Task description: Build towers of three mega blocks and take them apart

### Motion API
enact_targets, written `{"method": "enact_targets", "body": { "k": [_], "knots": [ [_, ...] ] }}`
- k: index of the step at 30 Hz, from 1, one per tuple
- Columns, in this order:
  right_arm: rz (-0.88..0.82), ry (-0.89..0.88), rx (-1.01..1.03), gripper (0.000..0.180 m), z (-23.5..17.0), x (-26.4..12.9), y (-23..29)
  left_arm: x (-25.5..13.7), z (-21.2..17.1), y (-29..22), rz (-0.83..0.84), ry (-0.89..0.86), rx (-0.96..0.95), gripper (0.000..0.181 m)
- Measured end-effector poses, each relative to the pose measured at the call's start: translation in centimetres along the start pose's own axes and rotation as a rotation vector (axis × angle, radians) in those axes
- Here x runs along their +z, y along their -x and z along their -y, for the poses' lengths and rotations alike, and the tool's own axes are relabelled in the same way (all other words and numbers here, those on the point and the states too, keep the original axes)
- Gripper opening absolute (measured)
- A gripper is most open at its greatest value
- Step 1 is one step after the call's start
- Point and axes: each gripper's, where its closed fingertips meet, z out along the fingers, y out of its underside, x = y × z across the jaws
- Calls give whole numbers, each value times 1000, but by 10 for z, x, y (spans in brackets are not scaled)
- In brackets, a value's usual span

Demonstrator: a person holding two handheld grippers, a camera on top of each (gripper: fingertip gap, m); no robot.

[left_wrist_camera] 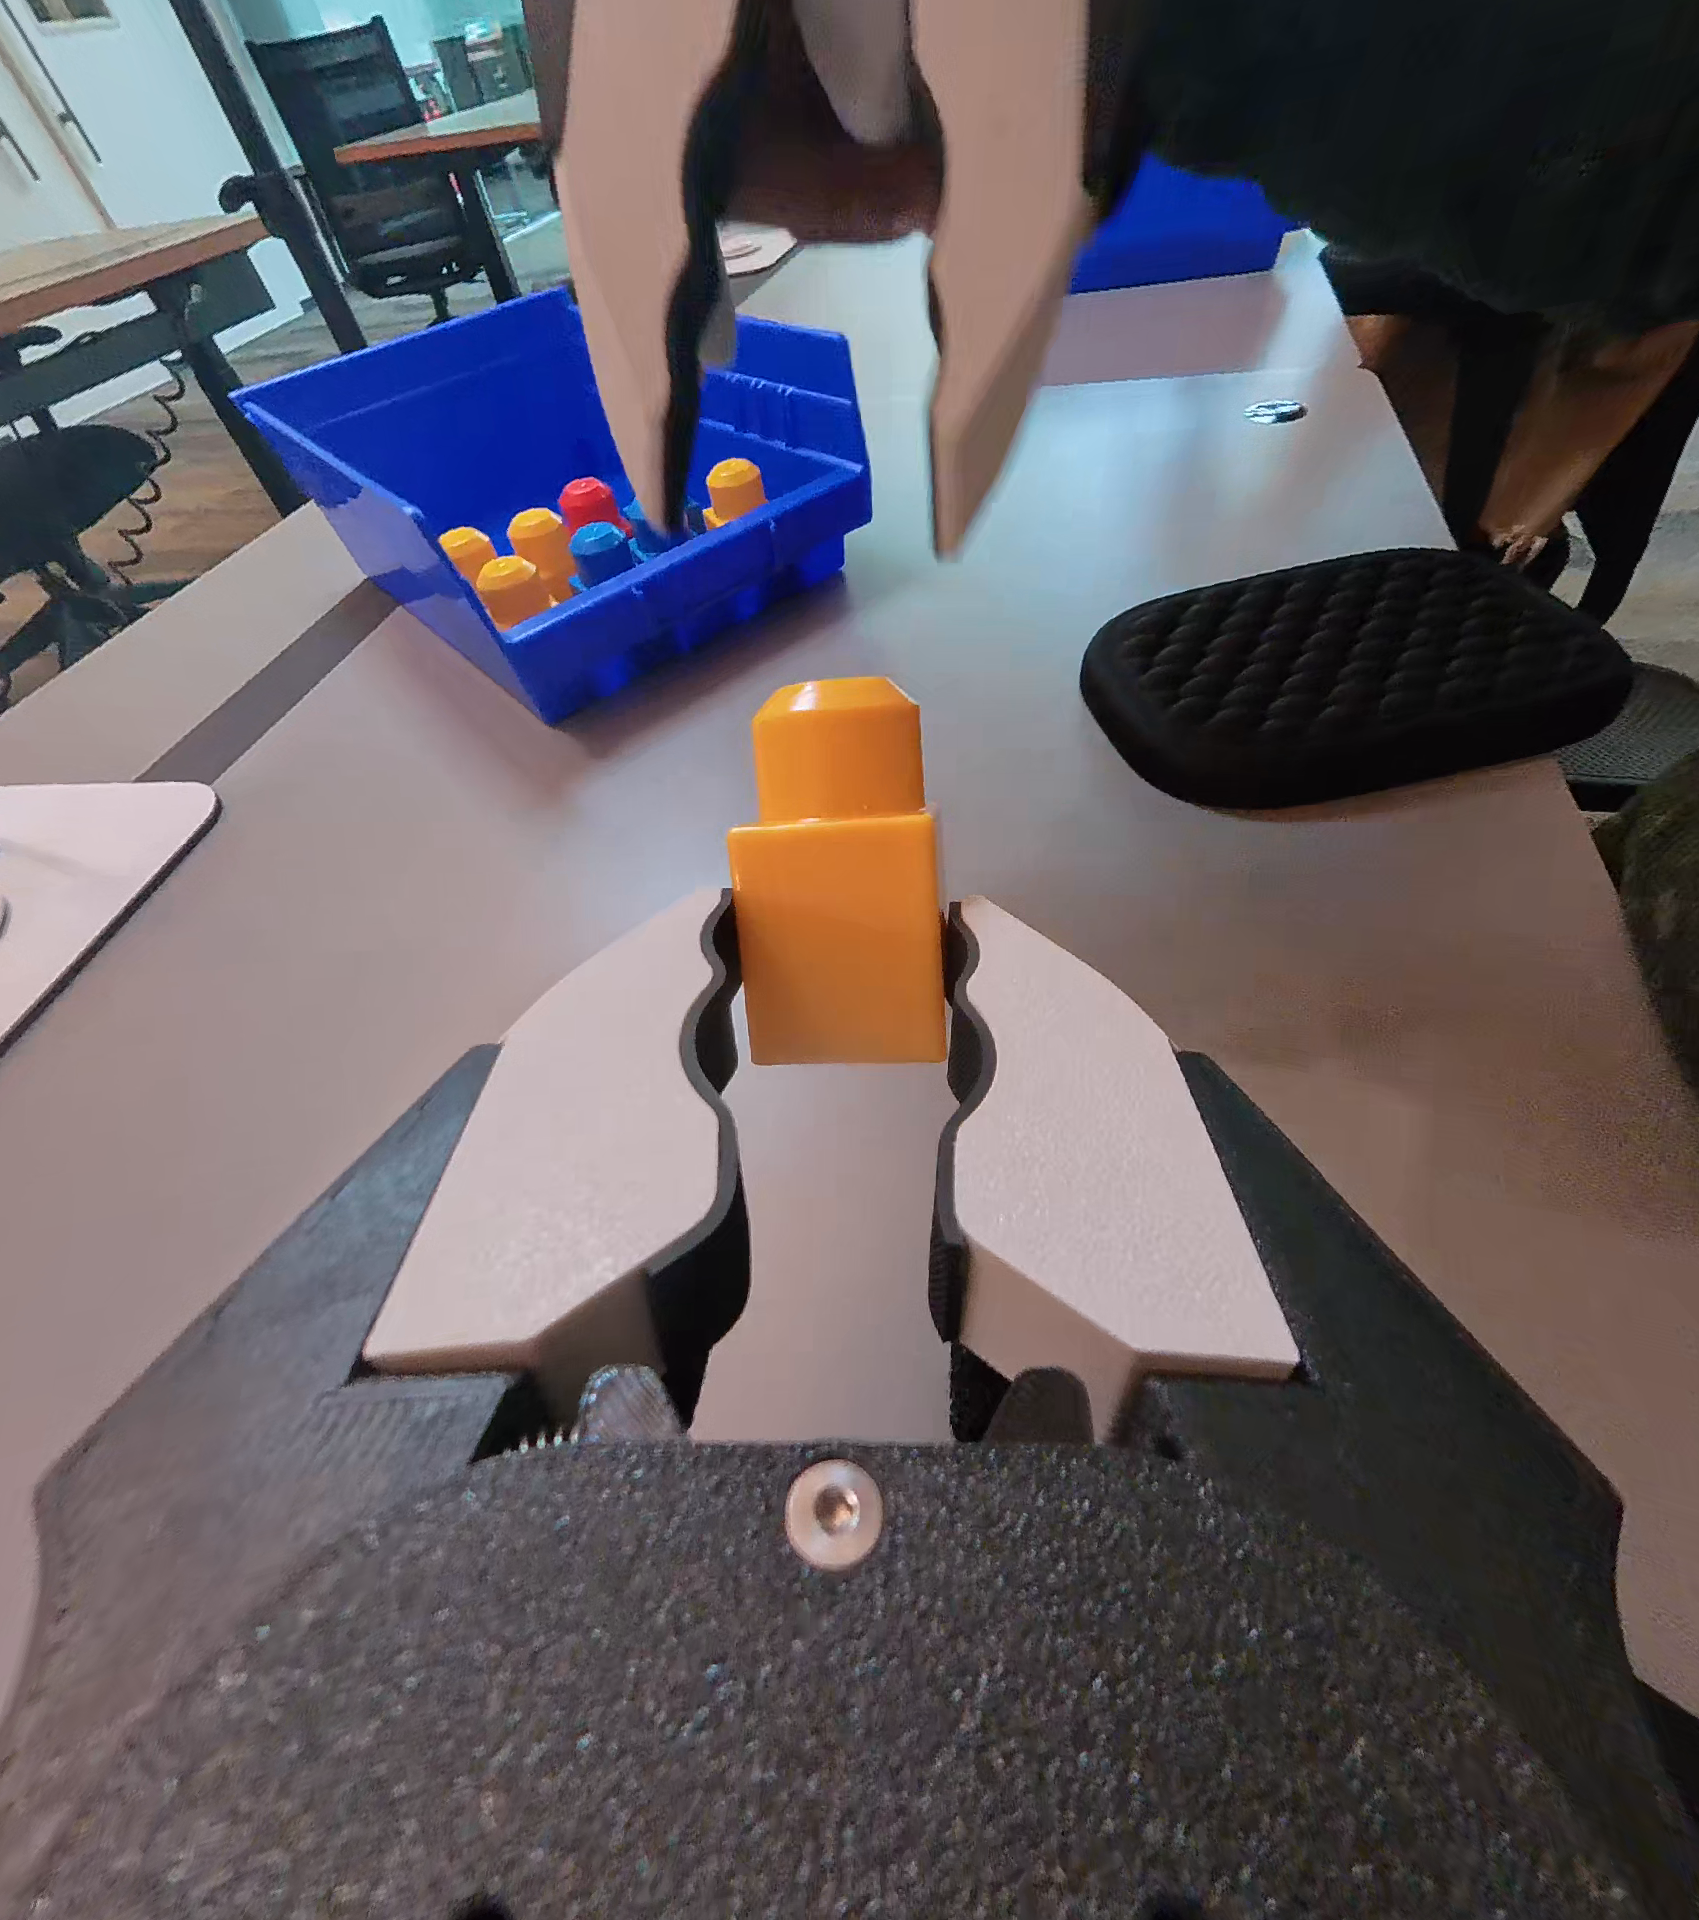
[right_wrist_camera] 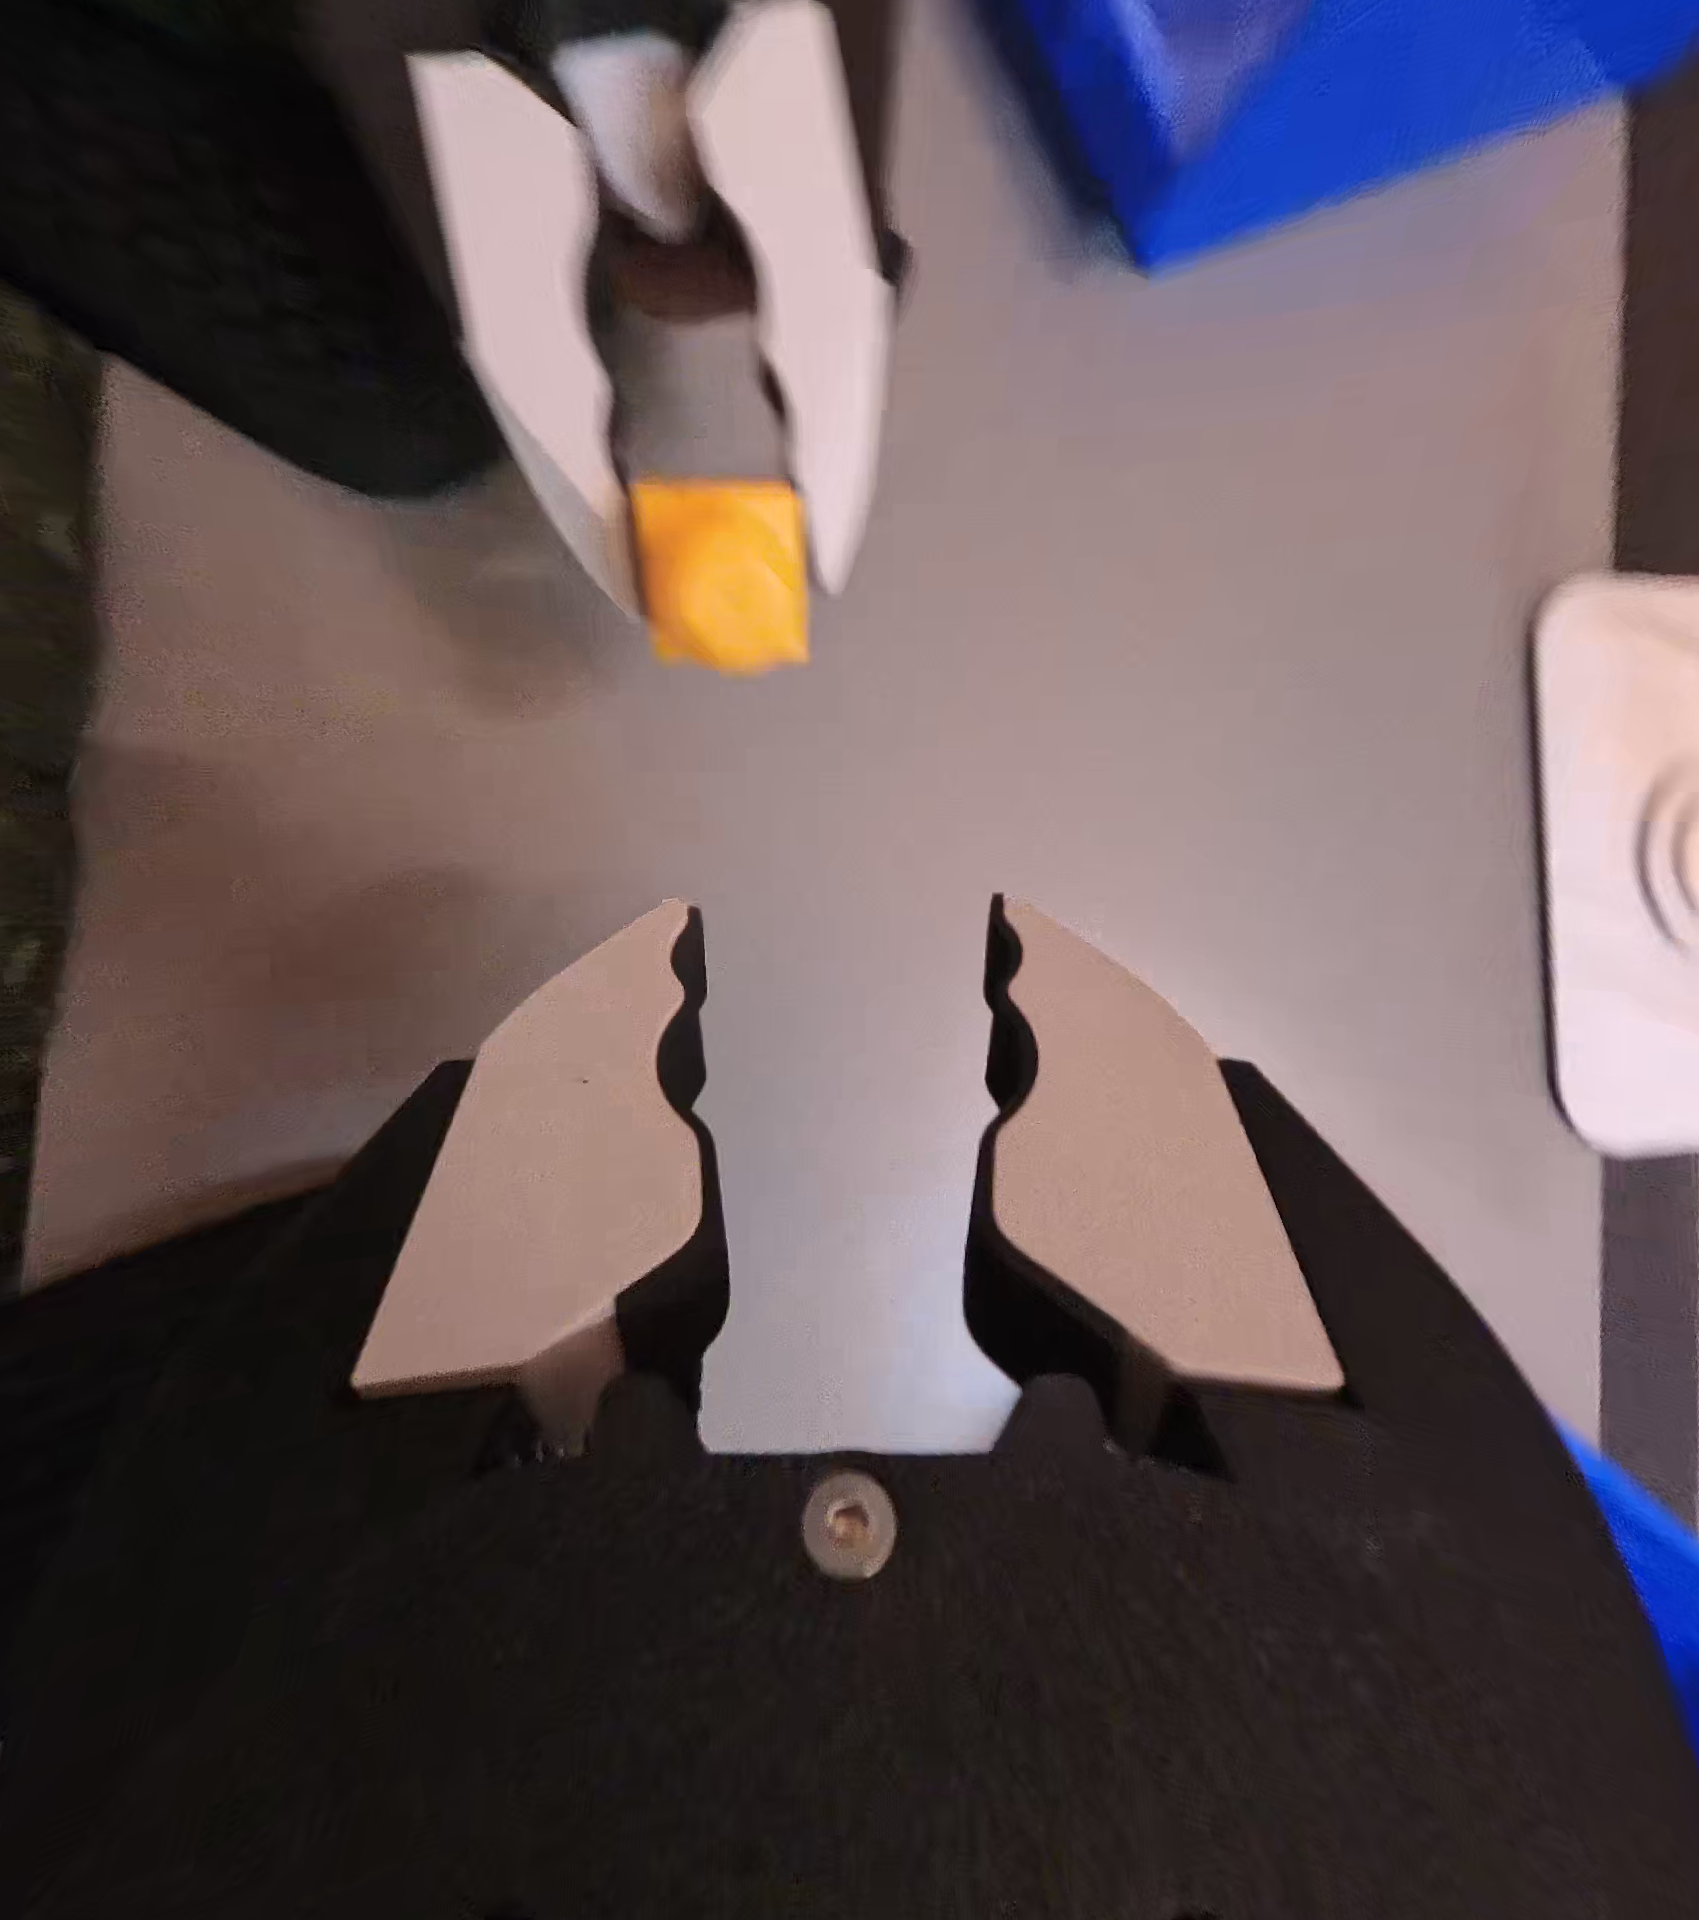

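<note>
Squarely at the centre of the left wrist view, the left gripper (left_wrist_camera: 840,914) is closed on a single orange mega block (left_wrist_camera: 837,935), its wavy black pads pressed to the block's two sides; the block stands upright with its one round stud on top. Seen in the upper middle of the right wrist view, that same gripper pinches the block (right_wrist_camera: 725,582) just above the pale tabletop (right_wrist_camera: 1188,644).

Higher in the left view, the right gripper (left_wrist_camera: 803,530) hangs point-down with its jaws parted and nothing between them. Its own camera shows the same: the right gripper (right_wrist_camera: 845,914) has a clear gap between the fingertips, only bare table beyond.

Behind the held block, in the upper left of the left view, a blue plastic bin (left_wrist_camera: 803,488) holds loose blocks (left_wrist_camera: 554,551) in orange, blue and red. To the right lies a black textured pad (left_wrist_camera: 1344,665); at the left edge sits a white base plate (left_wrist_camera: 45,883). No readable writing or brand shows on anything.
</note>
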Motion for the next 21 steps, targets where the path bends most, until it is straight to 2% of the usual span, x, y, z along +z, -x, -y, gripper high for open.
{"method": "enact_targets", "body": {
  "k": [4, 6, 9, 12, 14, 16, 17, 21],
  "knots": [
    [48, -27, -79, 48, 30, 35, 28, 2, 1, -5, 0, 8, 40, 37],
    [67, -47, -88, 29, 38, 41, 32, 3, -2, -8, -3, 25, 58, 37],
    [71, -22, -97, 28, 37, 34, 27, 1, 5, -3, 37, -17, 59, 37],
    [-4, 21, -72, 28, 27, 1, -1, -8, 9, 15, 110, -50, 23, 38],
    [-95, 105, -12, 28, 3, -33, -34, -15, 15, 26, 153, -91, -23, 27],
    [-211, 223, 69, 28, -36, -69, -73, -27, 22, 45, 283, -139, -21, 5],
    [-278, 278, 114, 28, -58, -87, -93, -37, 28, 54, 356, -187, -4, 0],
    [-413, 503, 344, 28, -165, -144, -137, -68, 43, 79, 502, -302, -64, 0]
  ]
}}
